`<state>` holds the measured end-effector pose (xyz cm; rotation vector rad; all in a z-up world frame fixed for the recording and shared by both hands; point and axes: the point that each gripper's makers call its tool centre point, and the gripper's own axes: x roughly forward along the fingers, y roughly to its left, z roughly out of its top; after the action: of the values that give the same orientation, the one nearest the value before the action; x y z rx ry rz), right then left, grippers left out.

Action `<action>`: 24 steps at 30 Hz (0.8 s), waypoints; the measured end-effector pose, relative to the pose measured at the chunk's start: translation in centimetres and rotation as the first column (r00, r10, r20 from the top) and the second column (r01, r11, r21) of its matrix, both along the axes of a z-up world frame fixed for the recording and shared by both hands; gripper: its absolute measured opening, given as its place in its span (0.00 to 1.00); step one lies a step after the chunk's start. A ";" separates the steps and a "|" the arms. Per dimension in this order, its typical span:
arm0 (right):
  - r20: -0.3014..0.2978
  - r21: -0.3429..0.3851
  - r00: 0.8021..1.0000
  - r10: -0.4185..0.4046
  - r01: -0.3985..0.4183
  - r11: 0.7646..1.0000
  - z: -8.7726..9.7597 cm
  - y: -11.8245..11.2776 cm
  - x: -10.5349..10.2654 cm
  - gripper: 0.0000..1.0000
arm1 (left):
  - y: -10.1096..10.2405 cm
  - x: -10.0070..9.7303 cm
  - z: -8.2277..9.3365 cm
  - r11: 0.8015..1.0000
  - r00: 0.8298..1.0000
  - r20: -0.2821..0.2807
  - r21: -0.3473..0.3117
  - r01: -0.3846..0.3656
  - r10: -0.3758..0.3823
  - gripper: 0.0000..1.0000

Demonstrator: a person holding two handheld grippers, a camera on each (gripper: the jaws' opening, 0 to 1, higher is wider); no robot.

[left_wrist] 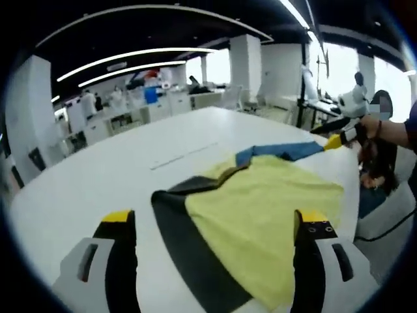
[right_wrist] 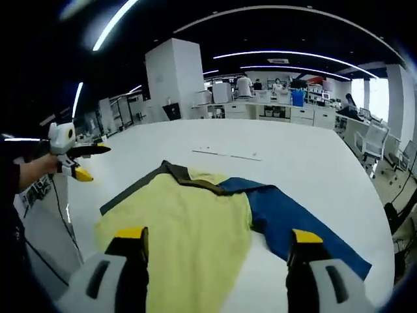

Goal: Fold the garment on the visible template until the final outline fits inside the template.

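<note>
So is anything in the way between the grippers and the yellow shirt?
No, nothing visible is. The left gripper and right gripper are both open right over the yellow garment on the white table.

- Setting: a large open-plan office or lab hall with an industrial-style interior.
- Ceiling: dark and open, fitted with long curved LED light strips [right_wrist: 300, 55].
- Structure: broad white square columns [right_wrist: 172, 75] stand among the work areas.
- Work surface: a wide white counter [right_wrist: 273, 140] occupies the near and middle ground.
- Furnishing: rows of white desks and cabinets [right_wrist: 306, 114] line the far side, with a blue bin [right_wrist: 298, 98] on them; office chairs [right_wrist: 371, 140] stand at the right.
- Occupants: several people [right_wrist: 245, 85] work at the far desks.
- Daylight: bright windows [left_wrist: 339, 65] at the far right in the left gripper view.
</note>
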<state>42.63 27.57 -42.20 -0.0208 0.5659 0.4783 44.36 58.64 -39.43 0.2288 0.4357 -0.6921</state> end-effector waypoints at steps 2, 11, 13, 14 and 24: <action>0.000 -0.002 1.000 0.013 -0.013 1.000 0.2 0.2 0.5 0.87 | 0.0 0.7 0.0 1.000 1.000 0.006 0.005 0.009 -0.009 0.96; -0.003 -0.027 0.997 0.078 -0.078 0.997 -0.4 0.6 4.6 0.84 | -2.2 3.8 -0.2 0.999 0.999 -0.018 -0.046 0.026 -0.026 0.90; -0.002 -0.037 0.996 0.094 -0.094 0.995 -0.5 0.7 5.4 0.84 | -2.3 4.7 -0.4 0.998 0.999 -0.018 -0.047 0.032 -0.033 0.89; -0.007 -0.045 0.994 0.110 -0.111 0.993 -0.7 0.8 6.0 0.84 | -2.4 5.4 -0.5 0.998 0.999 -0.016 -0.049 0.034 -0.034 0.88; -0.037 -0.046 0.983 0.182 -0.184 0.982 -2.6 2.2 10.1 0.82 | -3.7 9.9 -2.3 0.996 0.998 -0.044 -0.080 0.033 -0.037 0.82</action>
<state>52.70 29.78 -44.85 -0.1131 0.6103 0.6447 54.30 54.92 -41.69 0.1461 0.4480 -0.7489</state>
